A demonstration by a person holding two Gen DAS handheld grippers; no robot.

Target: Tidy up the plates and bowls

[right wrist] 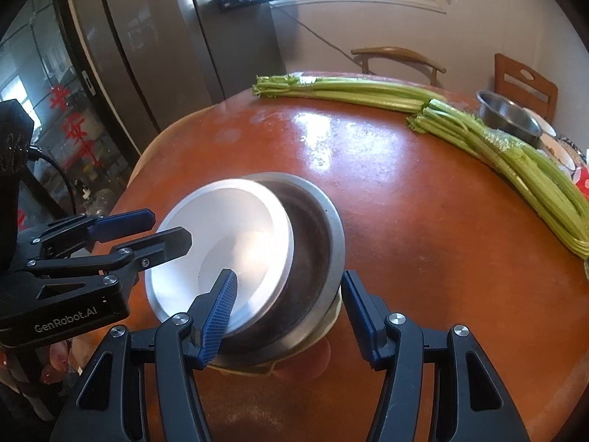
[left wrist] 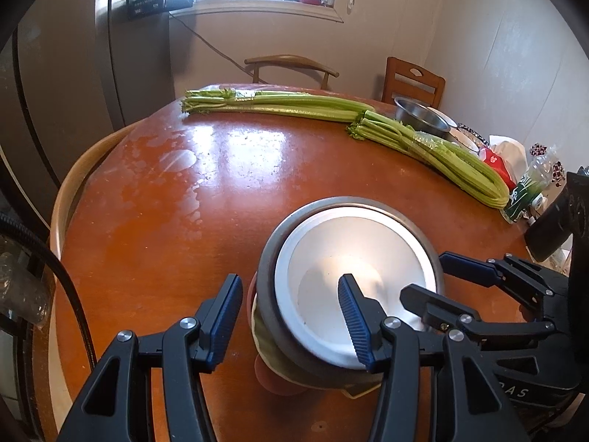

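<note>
A shiny white-silver plate (left wrist: pixel 349 250) (right wrist: pixel 228 228) lies tilted inside a steel bowl (left wrist: pixel 268 269) (right wrist: pixel 313 228). That bowl sits on a pale dish (right wrist: pixel 331 316) near the front of the brown table (left wrist: pixel 184 202). My left gripper (left wrist: pixel 289 281) (right wrist: pixel 167 226) is open and straddles the stack's left rim, with one finger outside and one over the plate. My right gripper (right wrist: pixel 290 275) (left wrist: pixel 423 276) is open at the stack's right side. One of its fingers hangs over the plate and the other is outside the bowl's rim. No pad presses on anything.
Two celery bunches (left wrist: pixel 294 107) (left wrist: pixel 441 158) lie across the far and right side of the table. Behind them stands another steel bowl (left wrist: pixel 423 116) on patterned dishes, beside a red packet (left wrist: pixel 495 162) and a plastic bottle (left wrist: pixel 530 184). Wooden chairs (left wrist: pixel 291 66) ring the table.
</note>
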